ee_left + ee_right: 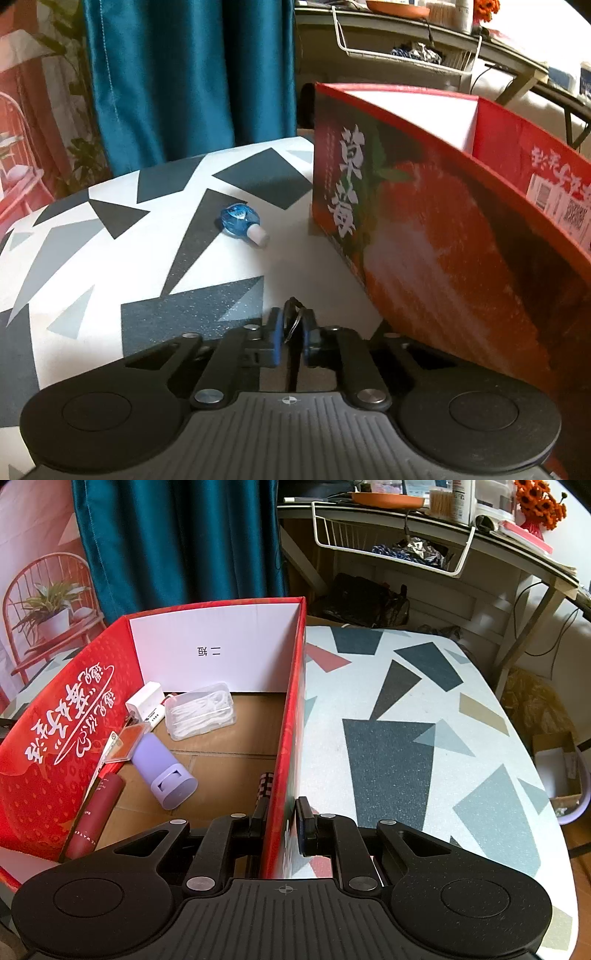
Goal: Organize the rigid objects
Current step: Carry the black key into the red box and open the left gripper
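A red strawberry box stands on the patterned table; in the right wrist view its right wall is clamped between my right gripper's jaws. Inside lie a clear plastic case, a white box, a purple cylinder, a dark red tube and a small orange-lidded case. My left gripper is shut on a small dark metal ring-like item, left of the box. A small blue bottle with a white cap lies on the table ahead.
A teal curtain hangs behind the table. A desk with a white wire basket and clutter stands at the back right. A cardboard box sits on the floor past the table's right edge.
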Available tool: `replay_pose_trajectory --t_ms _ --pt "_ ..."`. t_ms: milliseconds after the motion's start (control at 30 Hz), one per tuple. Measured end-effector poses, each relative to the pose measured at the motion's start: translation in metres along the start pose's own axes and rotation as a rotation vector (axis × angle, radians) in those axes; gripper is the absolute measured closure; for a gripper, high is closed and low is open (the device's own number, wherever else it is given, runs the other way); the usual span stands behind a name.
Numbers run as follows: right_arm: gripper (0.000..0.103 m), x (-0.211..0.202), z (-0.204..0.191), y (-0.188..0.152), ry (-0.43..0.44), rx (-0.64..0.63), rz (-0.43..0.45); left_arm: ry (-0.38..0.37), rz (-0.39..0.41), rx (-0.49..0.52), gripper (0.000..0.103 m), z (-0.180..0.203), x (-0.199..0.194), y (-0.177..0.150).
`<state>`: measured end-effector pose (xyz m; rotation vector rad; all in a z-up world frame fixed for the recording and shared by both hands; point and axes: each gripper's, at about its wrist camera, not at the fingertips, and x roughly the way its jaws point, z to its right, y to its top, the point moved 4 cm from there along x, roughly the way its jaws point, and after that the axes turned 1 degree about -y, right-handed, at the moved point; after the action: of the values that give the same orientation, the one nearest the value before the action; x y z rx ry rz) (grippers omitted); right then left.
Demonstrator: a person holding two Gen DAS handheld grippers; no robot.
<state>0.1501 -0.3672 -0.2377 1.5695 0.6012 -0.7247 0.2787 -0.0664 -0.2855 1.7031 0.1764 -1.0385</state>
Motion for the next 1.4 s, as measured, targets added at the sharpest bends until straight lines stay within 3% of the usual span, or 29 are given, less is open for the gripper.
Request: replay_pose_trajectory --t_ms 467,667,900,1167,1400 --pt "0.090 0.000 0.000 0.000 0.002 0.004 0.000 -0.015 0.042 -0.031 0.097 -0.003 -0.018 0.010" --pt "0.090 -0.001 0.000 -0.001 0.001 0.002 -0.001 -0.087 0.168 -0.103 0.097 -0.015 -0.054 0.058" --pt "0.090 -0.001 0.000 -0.001 -0.006 0.003 -0.003 -0.213 0.268 0.006 0.097 0.023 -0.080 0.106" --pt "0.091 -0.002 0.000 -0.001 -0.012 -0.001 0.001 -0.297 0.227 0.082 0.097 0.076 -0.055 0.106" --pt "0.091 -0.003 0.000 -0.001 -0.015 -0.001 0.006 -0.304 0.131 0.106 0.097 0.084 -0.027 0.088"
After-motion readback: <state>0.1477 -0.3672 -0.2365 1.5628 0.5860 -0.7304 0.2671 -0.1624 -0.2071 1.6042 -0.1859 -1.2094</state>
